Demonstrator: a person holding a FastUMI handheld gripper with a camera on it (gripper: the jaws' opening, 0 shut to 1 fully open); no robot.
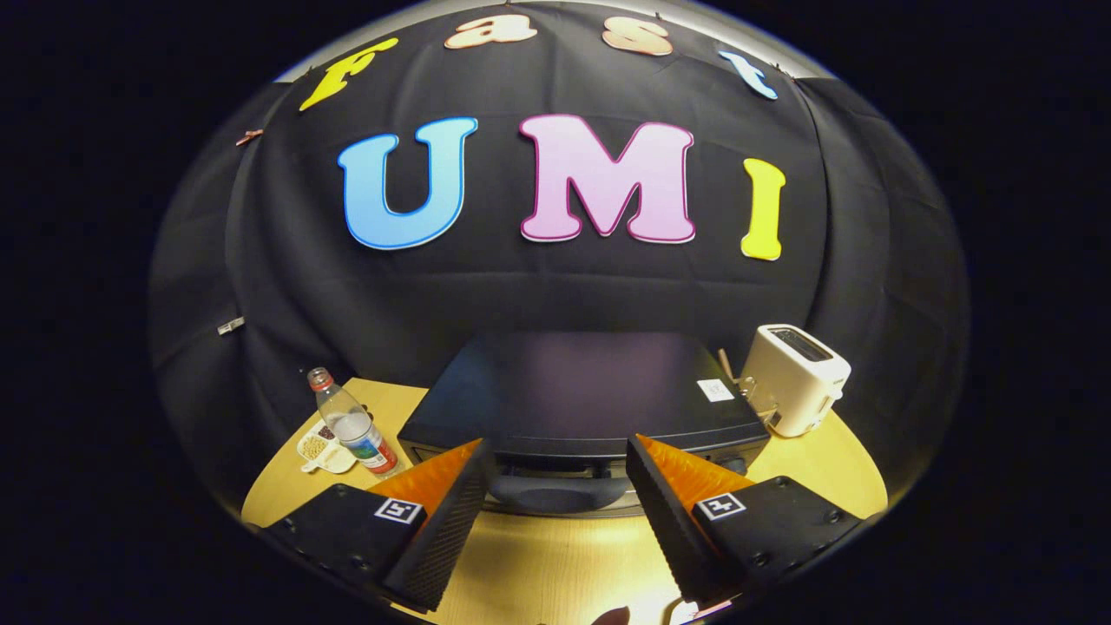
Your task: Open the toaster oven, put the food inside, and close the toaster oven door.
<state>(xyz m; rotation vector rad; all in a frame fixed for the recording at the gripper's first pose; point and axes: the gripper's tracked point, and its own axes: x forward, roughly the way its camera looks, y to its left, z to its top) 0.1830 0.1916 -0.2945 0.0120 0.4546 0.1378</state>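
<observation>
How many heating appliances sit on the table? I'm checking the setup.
2: a black toaster oven just ahead of the open hand-held gripper, and a white slot toaster beside its right end.

oven [581, 391] hogs the tabletop [555, 564] middle; bare wood in front. bottle [354, 425] crowds the left edge, toaster [794, 378] the right.

The 1 camera rides on the gripper [555, 460] and looks forward and slightly down along its 2 spread fingers at the bottom of the frame. It sits close above the toaster oven [580, 395] at center, facing the booth's cloth wall [555, 286], with the wooden table [555, 564] beneath.
</observation>
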